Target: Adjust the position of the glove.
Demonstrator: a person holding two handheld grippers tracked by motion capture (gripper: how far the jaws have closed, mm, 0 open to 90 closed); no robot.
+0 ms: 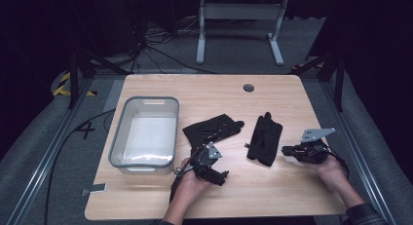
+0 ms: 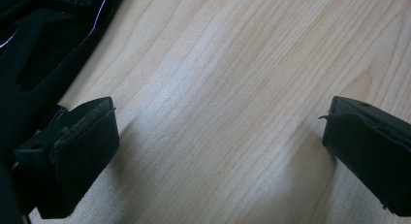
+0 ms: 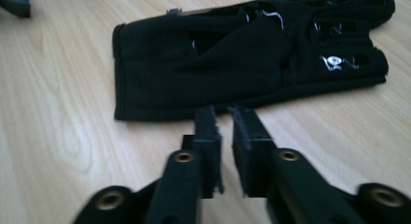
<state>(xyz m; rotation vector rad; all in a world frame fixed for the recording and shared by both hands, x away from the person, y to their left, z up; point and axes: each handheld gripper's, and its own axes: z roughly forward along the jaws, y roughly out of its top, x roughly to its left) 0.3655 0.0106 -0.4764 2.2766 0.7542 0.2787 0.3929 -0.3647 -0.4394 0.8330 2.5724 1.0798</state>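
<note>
Gloves [image 1: 264,139] [image 1: 213,128] lie flat btwn 2 low hands: left gripper [image 2: 218,136] jaws spread wide, right gripper [image 3: 224,118] nearly closed, empty

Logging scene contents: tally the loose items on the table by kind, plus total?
Black gloves: 2, left glove and right glove
Grey plastic bin: 1
Total: 3, all on the wooden table
</note>
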